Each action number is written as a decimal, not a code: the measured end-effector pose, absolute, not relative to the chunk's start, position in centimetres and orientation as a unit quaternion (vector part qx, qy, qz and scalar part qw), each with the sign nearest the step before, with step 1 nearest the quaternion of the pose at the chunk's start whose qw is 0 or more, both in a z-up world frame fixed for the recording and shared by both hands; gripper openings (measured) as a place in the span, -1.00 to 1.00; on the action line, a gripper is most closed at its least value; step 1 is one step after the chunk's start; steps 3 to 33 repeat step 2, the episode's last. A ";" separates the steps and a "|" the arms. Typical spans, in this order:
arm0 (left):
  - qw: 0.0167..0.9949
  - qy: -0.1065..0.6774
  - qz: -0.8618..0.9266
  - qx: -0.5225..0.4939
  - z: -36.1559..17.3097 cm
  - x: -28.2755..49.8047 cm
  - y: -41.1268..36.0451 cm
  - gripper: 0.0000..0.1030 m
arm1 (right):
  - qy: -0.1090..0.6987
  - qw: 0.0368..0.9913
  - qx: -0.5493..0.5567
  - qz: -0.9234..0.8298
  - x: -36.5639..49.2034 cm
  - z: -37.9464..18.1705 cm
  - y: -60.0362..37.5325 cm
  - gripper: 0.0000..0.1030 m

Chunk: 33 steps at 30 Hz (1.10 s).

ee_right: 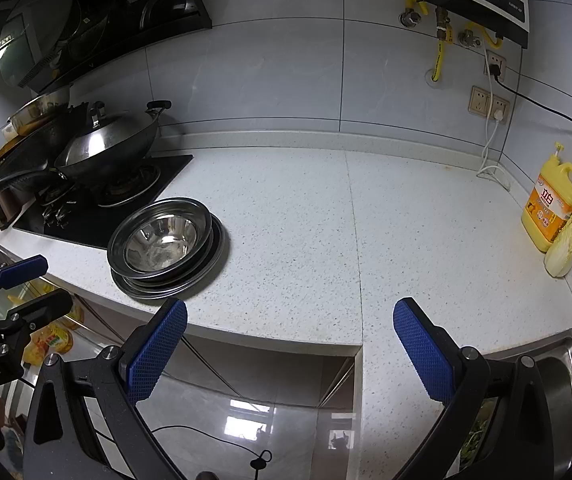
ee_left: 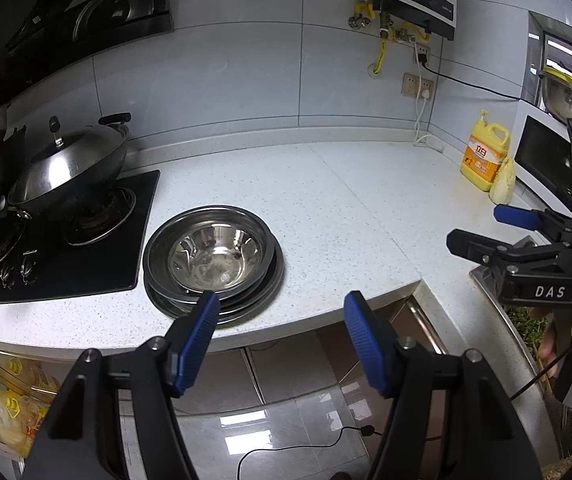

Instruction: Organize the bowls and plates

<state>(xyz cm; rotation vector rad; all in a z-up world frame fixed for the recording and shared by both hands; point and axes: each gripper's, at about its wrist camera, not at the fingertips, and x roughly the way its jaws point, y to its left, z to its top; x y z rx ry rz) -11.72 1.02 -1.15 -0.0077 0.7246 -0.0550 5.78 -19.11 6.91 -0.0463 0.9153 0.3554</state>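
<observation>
Steel bowl (ee_left: pixel 216 254) sits nested on stacked steel plates (ee_left: pixel 254 300) near the countertop's (ee_left: pixel 345 208) front edge, just right of the stove (ee_left: pixel 70 240). Both left gripper (ee_left: pixel 282 344) and right gripper (ee_right: pixel 289 352) hang wide and empty (stacking looks finished).

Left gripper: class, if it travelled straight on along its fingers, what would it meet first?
Probably the white countertop just right of the stacked steel plates and bowl. The open left gripper holds nothing; depth is uncertain through the fisheye.
</observation>
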 end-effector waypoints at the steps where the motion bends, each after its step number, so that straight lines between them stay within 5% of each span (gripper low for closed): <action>1: 0.935 0.354 -0.030 -0.005 -1.1 -11.7 1.0 0.23 | 0.439 0.882 -0.022 0.170 5.8 6.9 -19.1 0.97; 33: 0.935 0.353 -0.031 -0.004 -1.1 -11.8 1.0 0.23 | 0.439 0.882 -0.021 0.170 5.8 6.9 -19.1 0.97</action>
